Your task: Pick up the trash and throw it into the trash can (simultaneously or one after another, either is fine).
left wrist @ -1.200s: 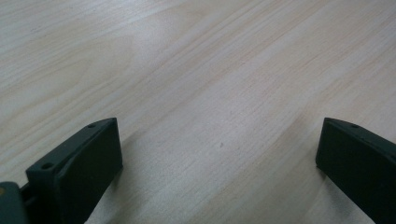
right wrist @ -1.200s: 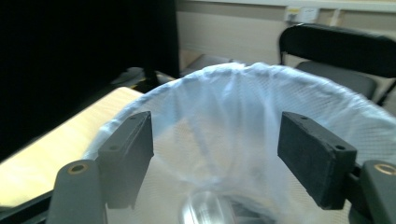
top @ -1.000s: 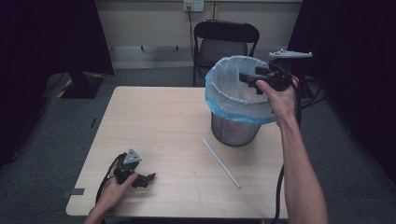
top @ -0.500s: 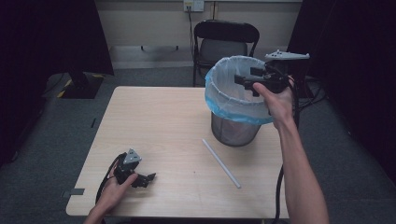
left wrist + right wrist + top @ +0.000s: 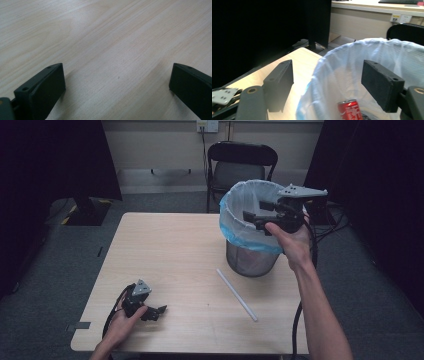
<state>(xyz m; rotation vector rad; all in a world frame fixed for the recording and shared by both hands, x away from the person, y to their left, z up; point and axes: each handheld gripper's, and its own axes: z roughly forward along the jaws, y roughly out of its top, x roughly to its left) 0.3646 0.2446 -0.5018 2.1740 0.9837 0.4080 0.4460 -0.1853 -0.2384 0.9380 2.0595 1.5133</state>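
High view, surface (image 5: 180,250): pale wood, rectangular, on grey carpet; a black folding chair (image 5: 241,167) stands past its far edge.
High view, bin (image 5: 250,257): wire-mesh waste bin with a pale blue liner folded over the rim, upright on the right half of the surface.
High view, straw (image 5: 237,294): 1 white straw lying flat, diagonal, just in front of the bin and apart from it.
High view, right gripper (image 5: 255,216): held up in the person's right hand over the bin's right rim, fingers pointing left across the opening, grey plate on top.
High view, left gripper (image 5: 156,311): resting low at the near left corner of the surface in the left hand, well apart from bin and straw.
Left gripper view, fingers (image 5: 48,87): 2 black pads spread wide, only bare wood grain between them, nothing held.
Right gripper view, fingers (image 5: 280,80): spread wide, nothing between them; they frame the liner's rim from above.
Right gripper view, can (image 5: 349,110): 1 red drink can lying low inside the lined bin, below and between the fingers, untouched.
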